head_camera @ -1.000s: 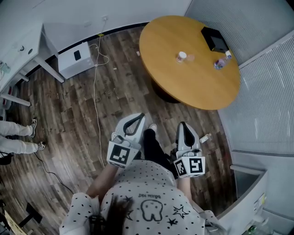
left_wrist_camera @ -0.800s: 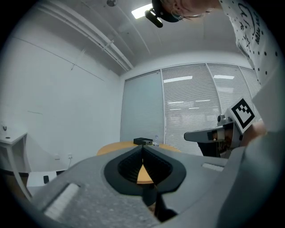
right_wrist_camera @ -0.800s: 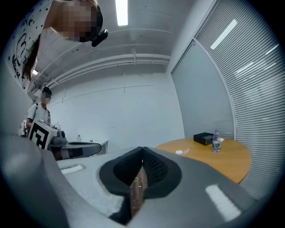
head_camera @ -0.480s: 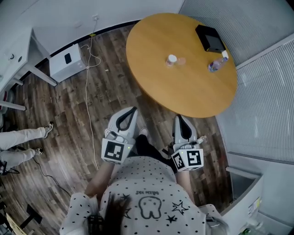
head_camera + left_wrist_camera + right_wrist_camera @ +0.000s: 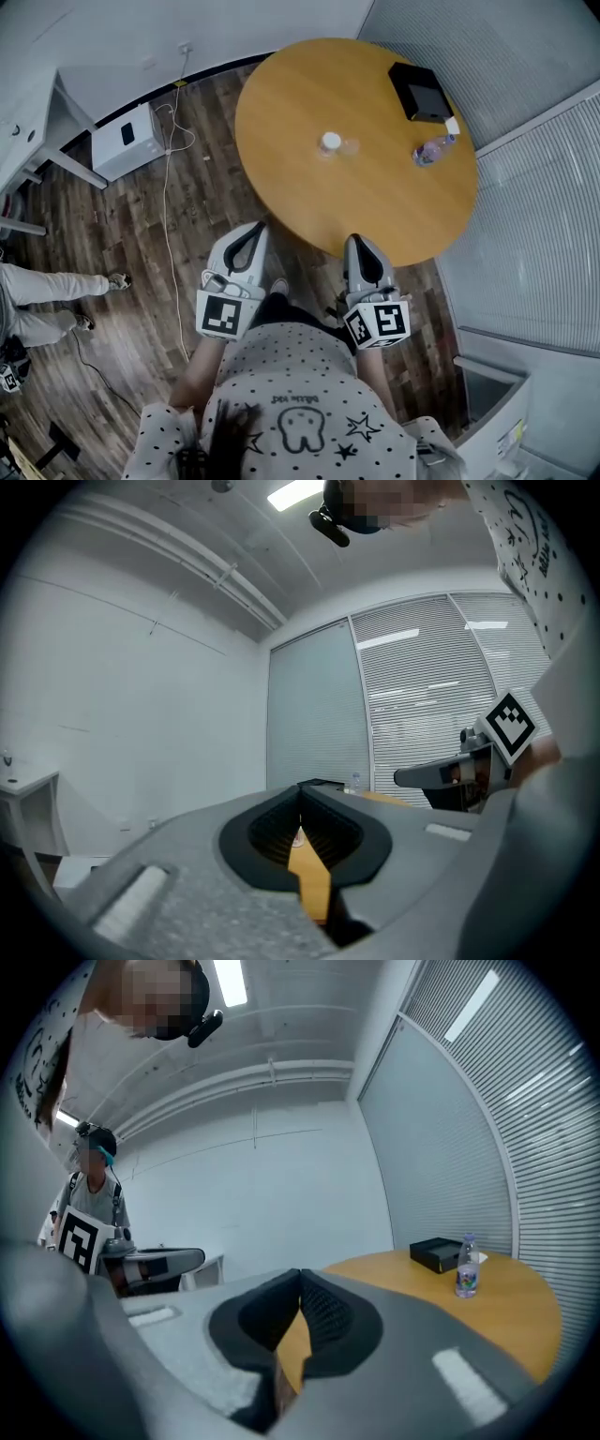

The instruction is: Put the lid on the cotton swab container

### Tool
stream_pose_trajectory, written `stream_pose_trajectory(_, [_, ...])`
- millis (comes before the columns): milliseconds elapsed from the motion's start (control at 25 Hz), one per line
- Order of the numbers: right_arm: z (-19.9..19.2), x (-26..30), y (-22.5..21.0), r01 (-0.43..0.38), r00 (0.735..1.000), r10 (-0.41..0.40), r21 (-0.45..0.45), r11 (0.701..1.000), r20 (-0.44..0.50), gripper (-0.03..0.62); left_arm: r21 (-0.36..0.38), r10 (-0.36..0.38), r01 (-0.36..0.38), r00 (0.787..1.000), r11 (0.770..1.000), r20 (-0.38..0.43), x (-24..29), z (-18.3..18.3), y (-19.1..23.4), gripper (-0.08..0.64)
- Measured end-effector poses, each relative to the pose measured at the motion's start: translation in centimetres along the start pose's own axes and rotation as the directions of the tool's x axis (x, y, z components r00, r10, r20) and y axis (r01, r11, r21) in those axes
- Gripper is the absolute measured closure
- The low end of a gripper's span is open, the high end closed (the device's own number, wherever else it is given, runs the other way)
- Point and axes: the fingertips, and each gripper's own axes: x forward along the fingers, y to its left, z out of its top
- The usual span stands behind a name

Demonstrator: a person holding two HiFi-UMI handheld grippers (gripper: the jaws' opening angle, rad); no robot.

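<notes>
The white cotton swab container (image 5: 330, 142) stands near the middle of the round wooden table (image 5: 300, 187). Its clear lid (image 5: 351, 146) lies just to its right. Both grippers are held low in front of the person, short of the table's near edge. My left gripper (image 5: 255, 229) is shut and empty, and its jaw tips (image 5: 300, 804) meet. A small white thing, likely the container (image 5: 297, 837), shows through the gap below the tips. My right gripper (image 5: 354, 241) is also shut with nothing in it (image 5: 300, 1283).
A water bottle (image 5: 429, 150) and a black box (image 5: 420, 92) sit at the table's far right. A white box (image 5: 128, 141) and a cable (image 5: 167, 216) lie on the wooden floor. Another person's legs (image 5: 56, 286) are at the left. Blinds line the right.
The person has walked toward the table, so its near edge is now just ahead of both grippers. Both grippers stay shut and empty.
</notes>
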Motion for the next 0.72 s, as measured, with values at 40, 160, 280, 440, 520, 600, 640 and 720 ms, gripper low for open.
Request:
stream_pose_trajectory(40, [0.0,0.1,0.0,-0.001,1.0,0.001,0.004,1.0,-0.004,0.588,-0.001,0.001,-0.001,1.0,1.0,0.002,0.1,0.2,0.1,0.549])
stream_pose_trajectory(160, [-0.2,0.2,-0.3,0.001,1.0,0.0,0.017,1.0,-0.019,0.588,-0.001,0.002,-0.002,1.0,1.0,0.002,0.6,0.6,0.0,0.549])
stream_pose_trajectory(280, [0.0,0.4,-1.5,0.004,1.0,-0.004,0.032,0.999,-0.021,0.588,0.01,-0.007,0.007,1.0,1.0,-0.006,2.0,0.9,-0.5,0.549])
stream_pose_trajectory(440, [0.3,0.9,-3.0,0.013,1.0,-0.012,0.053,0.999,-0.016,0.588,0.02,-0.021,0.021,1.0,1.0,-0.011,3.8,1.3,-1.0,0.549])
stream_pose_trajectory(520, [0.2,1.1,-3.5,0.017,1.0,-0.016,0.059,0.998,-0.014,0.588,0.024,-0.025,0.025,1.0,0.999,-0.011,4.4,1.2,-1.1,0.549])
stream_pose_trajectory(600, [-0.2,1.5,-4.3,0.023,1.0,-0.022,0.066,0.998,-0.017,0.588,0.029,-0.029,0.03,1.0,0.999,-0.011,5.3,0.8,-1.1,0.549])
stream_pose_trajectory(640, [-0.4,1.8,-4.7,0.027,1.0,-0.025,0.07,0.997,-0.018,0.588,0.031,-0.032,0.032,0.999,0.999,-0.012,5.8,0.7,-1.0,0.549])
stream_pose_trajectory(720, [-0.5,2.7,-5.2,0.035,0.999,-0.033,0.076,0.996,-0.019,0.588,0.029,-0.037,0.037,0.999,0.999,-0.014,6.6,0.5,-0.4,0.549])
